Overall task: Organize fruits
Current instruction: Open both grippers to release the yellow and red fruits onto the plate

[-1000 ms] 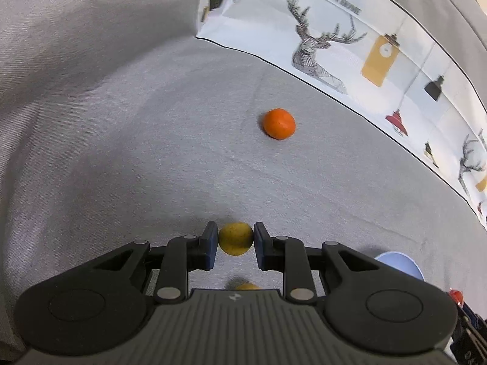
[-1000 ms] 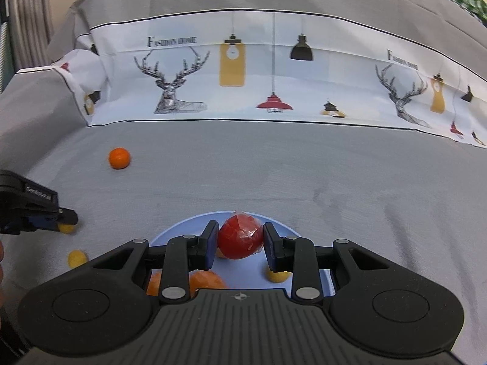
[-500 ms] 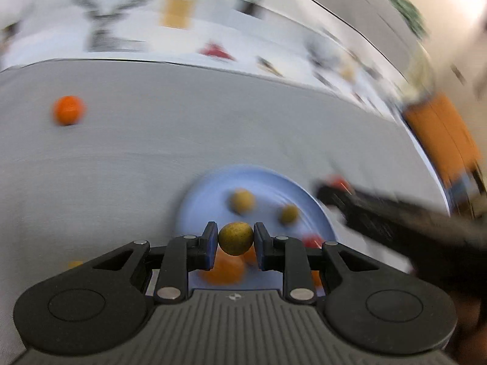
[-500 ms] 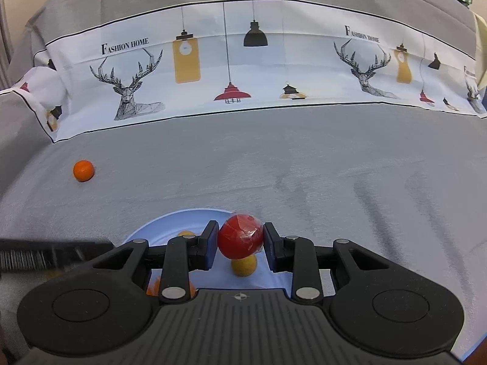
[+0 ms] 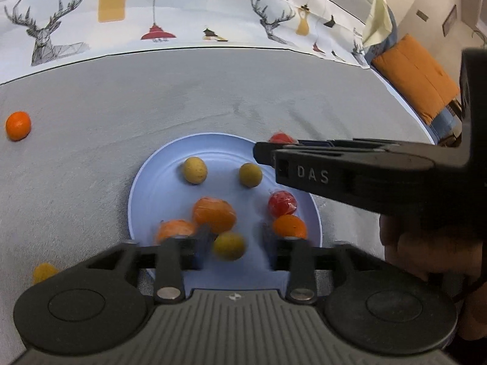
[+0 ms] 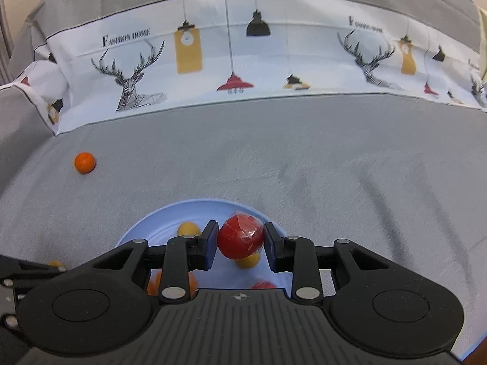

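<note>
A blue plate [image 5: 146, 182] lies on the grey cloth and holds several fruits: yellow ones [image 5: 194, 169], oranges [image 5: 214, 214] and a wrapped red one [image 5: 281, 203]. My left gripper [image 5: 236, 249] hangs over the plate's near side and its jaws are opening. A small yellow fruit [image 5: 229, 245] sits blurred between the fingers, free of both pads. My right gripper [image 6: 240, 243] is shut on a wrapped red fruit [image 6: 240, 236] above the plate's [image 6: 158, 222] far rim. In the left wrist view the right gripper [image 5: 268, 152] reaches in from the right.
A lone orange [image 5: 18, 125] [image 6: 85, 162] lies on the cloth far left of the plate. A small yellow fruit [image 5: 44, 272] rests on the cloth near left. A deer-print cloth [image 6: 243, 60] runs along the back. An orange cushion [image 5: 417, 73] is at the far right.
My left gripper swung from the bare cloth over to the plate with the yellow fruit, and its jaws have now parted from it. The right gripper kept the red fruit above the plate.
</note>
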`<state>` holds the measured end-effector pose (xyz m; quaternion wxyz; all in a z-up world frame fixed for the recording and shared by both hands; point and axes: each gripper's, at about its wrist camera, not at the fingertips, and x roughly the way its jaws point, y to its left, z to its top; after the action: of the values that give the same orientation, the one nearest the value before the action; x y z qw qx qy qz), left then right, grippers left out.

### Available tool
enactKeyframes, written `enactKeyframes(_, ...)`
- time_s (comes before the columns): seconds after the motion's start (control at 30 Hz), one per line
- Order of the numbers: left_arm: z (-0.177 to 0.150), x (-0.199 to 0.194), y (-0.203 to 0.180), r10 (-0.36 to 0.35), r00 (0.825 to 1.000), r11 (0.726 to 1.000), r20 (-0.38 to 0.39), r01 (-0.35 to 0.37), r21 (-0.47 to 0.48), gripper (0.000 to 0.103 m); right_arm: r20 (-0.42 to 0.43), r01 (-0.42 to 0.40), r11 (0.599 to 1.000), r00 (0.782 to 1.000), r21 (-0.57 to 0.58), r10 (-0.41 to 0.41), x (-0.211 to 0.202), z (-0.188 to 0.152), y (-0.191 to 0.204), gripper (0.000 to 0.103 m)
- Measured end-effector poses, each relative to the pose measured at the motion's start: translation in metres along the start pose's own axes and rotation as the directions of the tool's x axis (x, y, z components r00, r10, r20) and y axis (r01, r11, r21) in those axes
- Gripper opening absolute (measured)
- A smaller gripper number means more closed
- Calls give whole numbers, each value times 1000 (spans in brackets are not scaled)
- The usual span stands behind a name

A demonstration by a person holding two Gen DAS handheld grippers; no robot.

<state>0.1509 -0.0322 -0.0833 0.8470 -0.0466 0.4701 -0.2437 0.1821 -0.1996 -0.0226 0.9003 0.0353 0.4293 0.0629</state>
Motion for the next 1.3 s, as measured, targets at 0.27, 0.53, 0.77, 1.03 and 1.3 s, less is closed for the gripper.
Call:
enactKeyframes(0.27, 9, -12, 10, 38, 998, 998, 56, -35, -47, 53, 11, 6, 1000, 1000, 4, -6, -2, -1, 0, 38)
enactKeyframes(0.53, 12, -27, 20, 139, 978, 987, 155, -123, -108, 46, 18, 2, 1000, 1000, -4, -2, -3, -1, 2, 38)
enactKeyframes(0.77, 15, -37, 25, 190, 958, 979, 216, -166, -122, 29, 45, -11, 1000, 999, -12, 11, -7, -1, 5, 38)
enactKeyframes(1.03, 16, -48, 40, 213, 946, 967, 244, -168, -194, 21, 87, -40, 999, 995, -30, 42, -11, -1, 11, 38)
enactKeyframes(1.3, 19, -59, 50, 271, 922, 950, 276, -211, -231, 18, 160, -98, 991, 981, -94, 112, -22, 0, 27, 25)
